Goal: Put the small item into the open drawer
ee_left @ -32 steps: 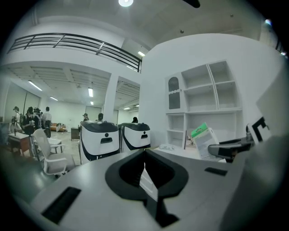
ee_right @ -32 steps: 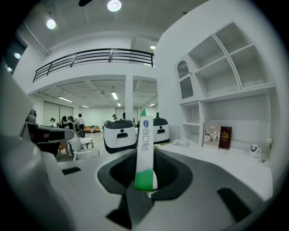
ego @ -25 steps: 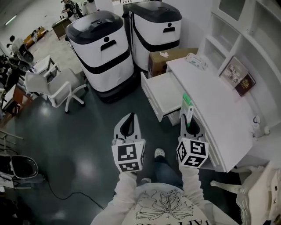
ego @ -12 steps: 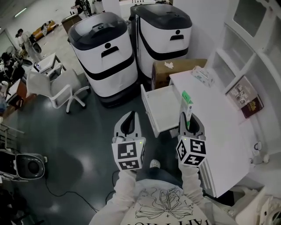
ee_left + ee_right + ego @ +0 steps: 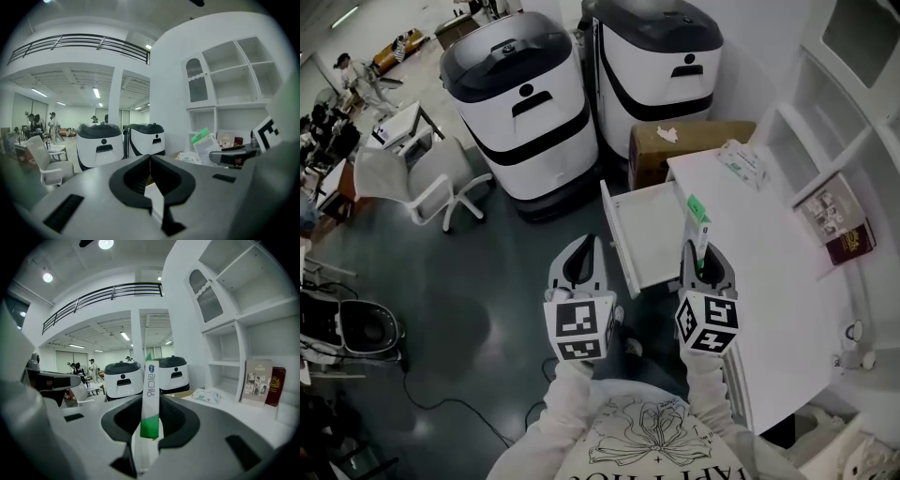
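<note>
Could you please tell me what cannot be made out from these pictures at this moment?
- Inner end of the open drawer: head view, hidden under the desk top.
- Lower end of the sachet: right gripper view, buried between the jaws of the right gripper, which are closed on it.
- Titles of the books: head view, too small to read.

White desk point(image 5: 769, 281), drawer point(image 5: 652, 234) pulled out; a wipes pack point(image 5: 742, 163) lies at its far end, two books point(image 5: 827, 208) stand along its back. Cardboard box point(image 5: 689, 141) on dark floor point(image 5: 487, 300) beside it.
</note>
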Available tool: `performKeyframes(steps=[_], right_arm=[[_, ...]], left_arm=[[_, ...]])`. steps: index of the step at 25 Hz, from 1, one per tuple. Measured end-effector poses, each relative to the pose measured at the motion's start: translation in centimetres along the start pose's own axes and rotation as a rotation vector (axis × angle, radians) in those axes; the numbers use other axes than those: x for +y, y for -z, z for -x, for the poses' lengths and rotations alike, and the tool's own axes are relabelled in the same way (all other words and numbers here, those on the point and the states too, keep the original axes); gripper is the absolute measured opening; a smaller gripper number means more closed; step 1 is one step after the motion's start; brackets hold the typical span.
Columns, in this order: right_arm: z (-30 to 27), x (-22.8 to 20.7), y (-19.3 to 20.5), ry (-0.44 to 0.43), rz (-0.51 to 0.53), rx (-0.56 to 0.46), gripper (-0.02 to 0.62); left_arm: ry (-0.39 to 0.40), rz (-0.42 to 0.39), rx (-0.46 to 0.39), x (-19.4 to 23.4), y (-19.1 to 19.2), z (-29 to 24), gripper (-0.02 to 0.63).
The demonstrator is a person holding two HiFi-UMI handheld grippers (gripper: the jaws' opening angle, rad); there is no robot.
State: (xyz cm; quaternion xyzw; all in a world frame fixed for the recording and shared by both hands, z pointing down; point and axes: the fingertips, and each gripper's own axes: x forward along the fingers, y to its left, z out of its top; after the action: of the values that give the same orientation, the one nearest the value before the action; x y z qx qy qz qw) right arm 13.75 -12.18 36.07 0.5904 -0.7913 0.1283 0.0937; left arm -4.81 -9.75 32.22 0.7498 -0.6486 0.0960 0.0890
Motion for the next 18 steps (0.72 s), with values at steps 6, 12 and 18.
performKeyframes(steps=[6,12,18], right_arm=[[-4.2,-1.1,0.7,0.017,-0.005,0.045,0.092],[-9.1,-2.4,0.7,0.047,-0.011,0.079,0.092],[-13.6,-3.4,2.6,0.084,-0.039,0.146,0.092]], left_arm=[[0.024,0.000,0.045,0.6,0.7,-4.9,0.006],[0.078,-0.009,0.090,1.0,1.2,-10.8,0.006],[0.127,-0.012,0.146,1.9,2.7,-15.9,0.006]])
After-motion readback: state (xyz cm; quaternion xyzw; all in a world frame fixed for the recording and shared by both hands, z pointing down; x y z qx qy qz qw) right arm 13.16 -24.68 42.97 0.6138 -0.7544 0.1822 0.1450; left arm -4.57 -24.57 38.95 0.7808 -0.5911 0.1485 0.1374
